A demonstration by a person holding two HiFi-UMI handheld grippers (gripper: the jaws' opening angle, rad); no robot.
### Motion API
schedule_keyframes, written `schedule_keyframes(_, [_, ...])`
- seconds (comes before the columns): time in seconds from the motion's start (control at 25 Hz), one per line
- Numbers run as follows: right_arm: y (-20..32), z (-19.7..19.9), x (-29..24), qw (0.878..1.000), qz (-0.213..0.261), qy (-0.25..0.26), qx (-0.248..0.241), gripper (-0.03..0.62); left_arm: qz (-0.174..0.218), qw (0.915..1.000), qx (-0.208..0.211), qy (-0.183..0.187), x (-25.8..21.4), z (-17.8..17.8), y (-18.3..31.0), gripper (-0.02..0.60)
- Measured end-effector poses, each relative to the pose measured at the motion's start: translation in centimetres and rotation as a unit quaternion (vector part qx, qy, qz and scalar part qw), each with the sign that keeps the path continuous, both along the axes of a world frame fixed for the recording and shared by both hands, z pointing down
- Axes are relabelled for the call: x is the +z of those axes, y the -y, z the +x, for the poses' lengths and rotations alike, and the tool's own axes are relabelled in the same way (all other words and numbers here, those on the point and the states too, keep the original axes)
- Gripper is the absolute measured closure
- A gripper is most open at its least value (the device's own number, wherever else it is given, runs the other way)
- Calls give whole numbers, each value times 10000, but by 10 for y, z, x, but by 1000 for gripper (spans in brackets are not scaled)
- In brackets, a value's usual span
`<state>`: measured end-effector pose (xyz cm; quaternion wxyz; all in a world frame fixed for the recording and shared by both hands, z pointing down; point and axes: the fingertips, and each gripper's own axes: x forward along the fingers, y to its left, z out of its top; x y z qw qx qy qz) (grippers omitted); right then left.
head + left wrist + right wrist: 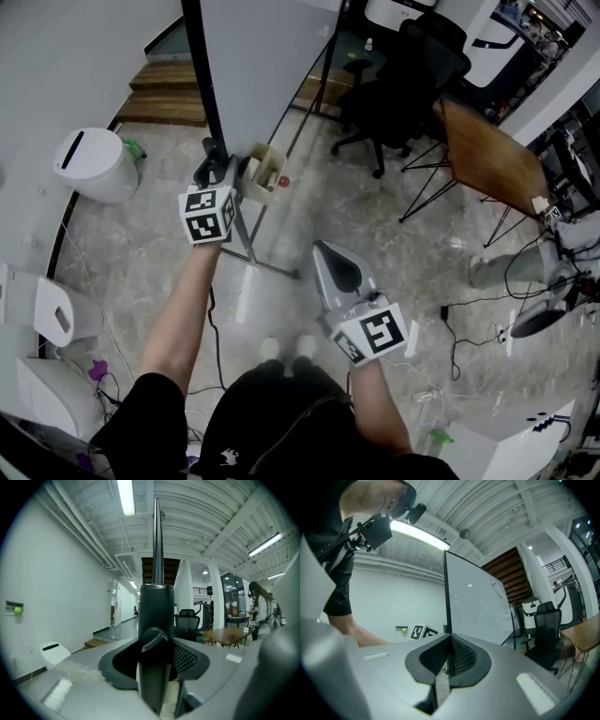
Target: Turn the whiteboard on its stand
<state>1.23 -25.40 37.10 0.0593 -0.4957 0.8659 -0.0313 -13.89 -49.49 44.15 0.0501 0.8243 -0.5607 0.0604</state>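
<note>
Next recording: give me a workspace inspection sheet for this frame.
Surface: grey marbled floor, nothing seen underfoot.
Job's things: white whiteboard upright on its stand, black frame post at its edge.
Clutter: white round bin; small tray on the stand.
Grippers: left claw closed on the black frame post; right claw shut, empty, off the board.
Cables: black cables loose on the floor.
Surroundings: black office chair, brown wooden table.

White whiteboard (267, 56) (black frame (201, 66))
</note>
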Motion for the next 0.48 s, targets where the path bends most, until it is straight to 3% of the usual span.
schedule_keyframes(0.48, [-9,-6,-3,9998,90,20,-169,589,-113,9999,-66,40,4,-16,-45,390])
